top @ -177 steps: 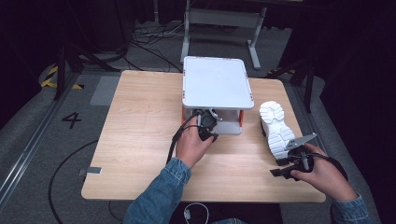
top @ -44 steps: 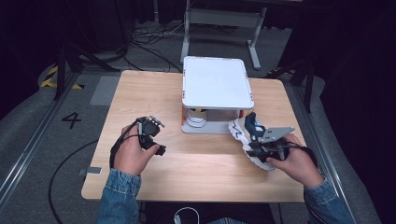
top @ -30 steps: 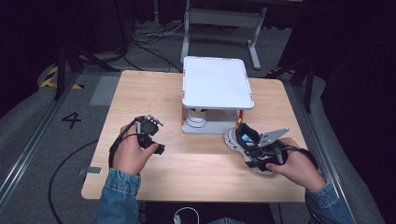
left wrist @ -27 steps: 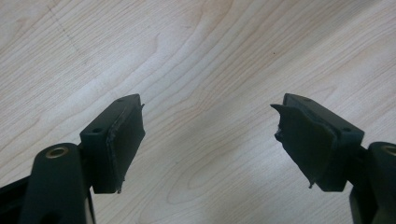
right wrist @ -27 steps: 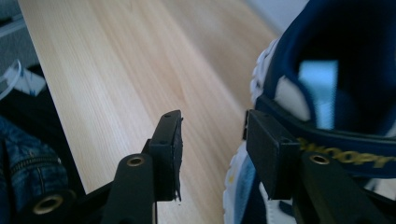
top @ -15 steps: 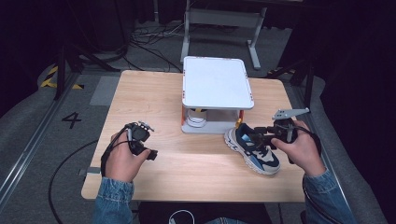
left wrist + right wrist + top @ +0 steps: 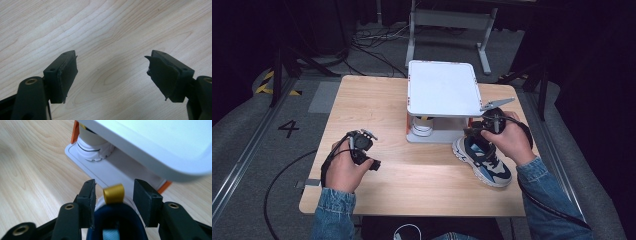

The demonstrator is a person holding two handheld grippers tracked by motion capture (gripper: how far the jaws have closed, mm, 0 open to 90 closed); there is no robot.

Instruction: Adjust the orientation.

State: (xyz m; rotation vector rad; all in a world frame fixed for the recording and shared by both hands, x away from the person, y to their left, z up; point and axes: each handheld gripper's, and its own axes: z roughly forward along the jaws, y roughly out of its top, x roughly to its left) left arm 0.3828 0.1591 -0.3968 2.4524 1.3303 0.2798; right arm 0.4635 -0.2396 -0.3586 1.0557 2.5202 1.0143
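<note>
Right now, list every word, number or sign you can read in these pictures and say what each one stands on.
"4": a black numeral on the grey floor left of the wooden table.
The yellow and black stripes farther back are a hazard marking without text.
The sneaker, its gold heel tab and the white shelf stand show no readable lettering.

The two-level stand (image 7: 442, 95) sits on the tabletop (image 7: 377, 107) toward 12 o'clock from its centre. On its lower shelf lies a rolled sock (image 7: 422, 125). The sneaker (image 7: 484, 160) lies at 4 o'clock of the stand, just beside its base. The left tool (image 7: 362, 150) is at 8 o'clock, well apart.
</note>
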